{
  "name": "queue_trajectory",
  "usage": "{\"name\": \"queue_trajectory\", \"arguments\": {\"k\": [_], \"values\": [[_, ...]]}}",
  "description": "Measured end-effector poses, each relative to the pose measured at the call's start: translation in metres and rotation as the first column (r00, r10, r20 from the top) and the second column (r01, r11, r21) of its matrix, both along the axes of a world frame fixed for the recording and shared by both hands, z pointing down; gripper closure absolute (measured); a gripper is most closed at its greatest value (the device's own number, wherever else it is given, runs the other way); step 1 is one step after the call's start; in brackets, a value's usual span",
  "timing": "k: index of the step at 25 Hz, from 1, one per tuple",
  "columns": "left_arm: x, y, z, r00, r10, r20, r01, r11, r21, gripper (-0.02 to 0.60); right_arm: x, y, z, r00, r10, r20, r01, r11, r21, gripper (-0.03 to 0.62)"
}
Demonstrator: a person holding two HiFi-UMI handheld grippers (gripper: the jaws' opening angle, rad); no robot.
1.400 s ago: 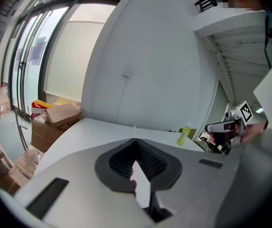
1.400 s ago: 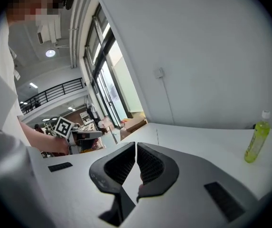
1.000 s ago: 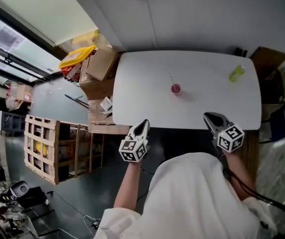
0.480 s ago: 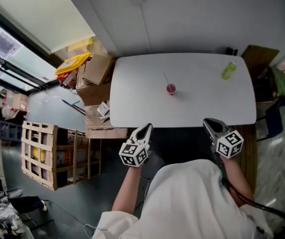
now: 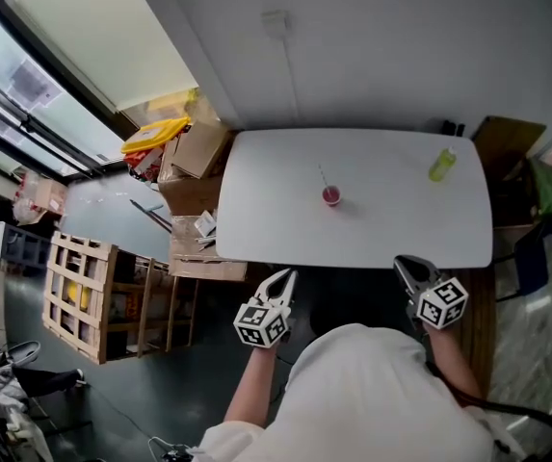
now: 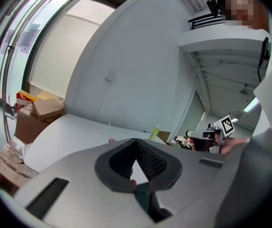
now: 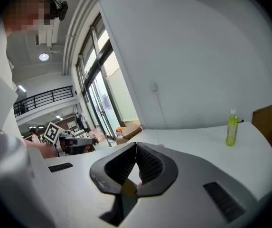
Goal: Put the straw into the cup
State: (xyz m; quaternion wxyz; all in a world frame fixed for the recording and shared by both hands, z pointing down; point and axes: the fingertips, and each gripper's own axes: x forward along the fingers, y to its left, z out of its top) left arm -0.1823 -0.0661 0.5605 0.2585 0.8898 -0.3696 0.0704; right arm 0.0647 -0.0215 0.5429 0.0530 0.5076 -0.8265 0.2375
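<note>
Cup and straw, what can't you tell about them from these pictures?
- Head view: cup and straw are too small to tell whether the straw stands in the cup or beside it.
- Left gripper view: the left gripper covers the cup's lower part.
- Right gripper view: the right gripper hides nearly all of the cup.

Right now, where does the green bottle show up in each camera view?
Head view: green bottle upper right, near the table's far right corner.
Left gripper view: green bottle small, just right of centre, at the table's far end.
Right gripper view: green bottle upright at the right.
Shared landmark: the white table.
</note>
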Motion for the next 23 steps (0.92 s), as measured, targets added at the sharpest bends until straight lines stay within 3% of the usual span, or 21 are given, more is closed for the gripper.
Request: {"name": "queue_trajectory", "arguments": {"k": [23], "values": [[0.003,0.012,-0.005,0.999,-0.033,0.009,0.033,0.999,0.000,0.580,0.005,0.003,-0.008,1.000,-0.031,0.005,0.031,0.999,0.025,0.560]]}}
